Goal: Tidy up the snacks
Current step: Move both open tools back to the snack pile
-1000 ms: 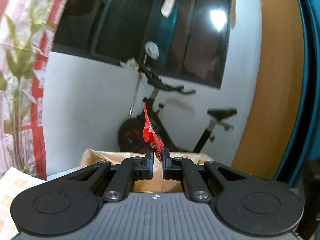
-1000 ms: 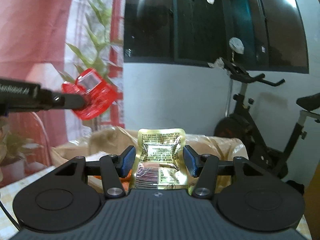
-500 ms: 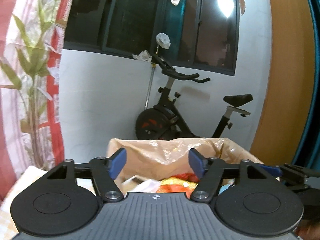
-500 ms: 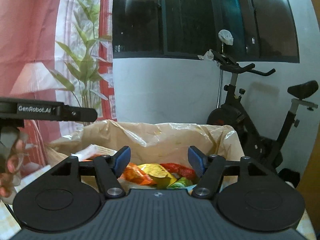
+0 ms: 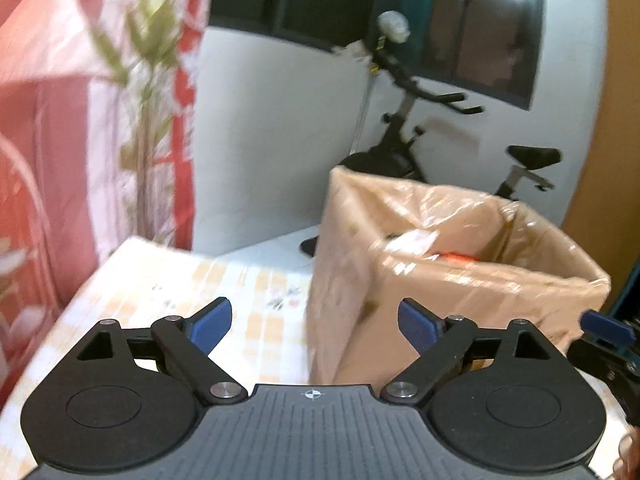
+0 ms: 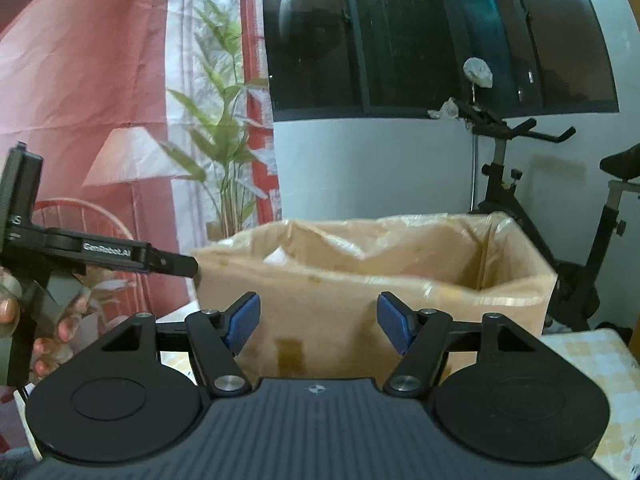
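A cardboard box point(image 5: 460, 280) lined with clear plastic stands on a table under a checked cloth point(image 5: 180, 292). Inside it an orange packet point(image 5: 460, 257) and a white packet point(image 5: 412, 238) show above the rim. My left gripper point(image 5: 316, 316) faces the box's near left corner; its jaws are opening with nothing between them. My right gripper point(image 6: 318, 316) is open and empty in front of the box's point(image 6: 360, 272) side wall. A left finger point(image 6: 172, 264) reaches in from the left, a person's hand point(image 6: 60, 328) on its handle.
An exercise bike point(image 6: 520, 184) stands behind the box against a white wall under a dark window. A red and white curtain point(image 5: 80, 120) with a plant print hangs to the left. The table's corner point(image 6: 592, 360) shows to the right of the box.
The left gripper let go of a red packet and opened wide. The right gripper released a gold packet into the box. Both drew back and lower; the box now shows from its side.
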{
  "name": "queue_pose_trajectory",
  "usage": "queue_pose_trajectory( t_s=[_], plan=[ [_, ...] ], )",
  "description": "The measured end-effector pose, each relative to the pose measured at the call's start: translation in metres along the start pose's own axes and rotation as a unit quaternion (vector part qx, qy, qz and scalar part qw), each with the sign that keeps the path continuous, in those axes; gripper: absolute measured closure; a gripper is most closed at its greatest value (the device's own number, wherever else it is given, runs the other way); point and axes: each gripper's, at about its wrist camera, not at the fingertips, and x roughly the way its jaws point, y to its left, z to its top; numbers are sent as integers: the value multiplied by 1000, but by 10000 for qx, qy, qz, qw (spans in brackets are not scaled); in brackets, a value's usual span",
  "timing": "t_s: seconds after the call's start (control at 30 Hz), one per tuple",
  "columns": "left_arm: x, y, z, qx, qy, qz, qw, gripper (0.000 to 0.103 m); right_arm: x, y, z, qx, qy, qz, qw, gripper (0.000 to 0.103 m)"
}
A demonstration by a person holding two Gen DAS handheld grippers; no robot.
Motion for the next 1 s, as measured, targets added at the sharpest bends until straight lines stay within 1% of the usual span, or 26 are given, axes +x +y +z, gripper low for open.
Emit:
queue_pose_trajectory(
  t_s=[0.1,0.17,0.33,0.43,0.5,0.57,0.73,0.8,0.9,0.97,1.0],
  plan=[
    [0,6,-6,-174,99,197,9996,11,-2,6,-8,-17,122,21,9999,35],
    [1,8,-9,-208,120,210,9995,11,-2,8,-12,-40,202,33,9998,35],
    [-1,11,-18,-125,88,186,9997,11,-7,14,-21,-153,289,90,9994,35],
    [6,13,-27,-40,261,189,9995,12,-8,16,-29,-168,375,91,9991,35],
    [10,16,-33,23,404,253,9989,14,-8,15,-35,-105,478,86,9988,35],
    [13,19,-38,108,459,321,9984,14,-7,12,-42,-18,586,88,9982,35],
    [16,26,-45,157,479,572,9971,15,1,6,-61,197,949,150,9952,35],
    [16,31,-47,76,460,541,9974,19,6,4,-68,299,1123,204,9930,35],
    [16,39,-51,-155,436,397,9981,19,17,1,-79,429,1439,300,9882,35],
    [17,41,-55,-155,412,449,9980,21,24,1,-85,488,1605,366,9852,35],
    [17,42,-56,-103,409,492,9979,25,29,2,-87,501,1694,419,9834,35]
  ],
)
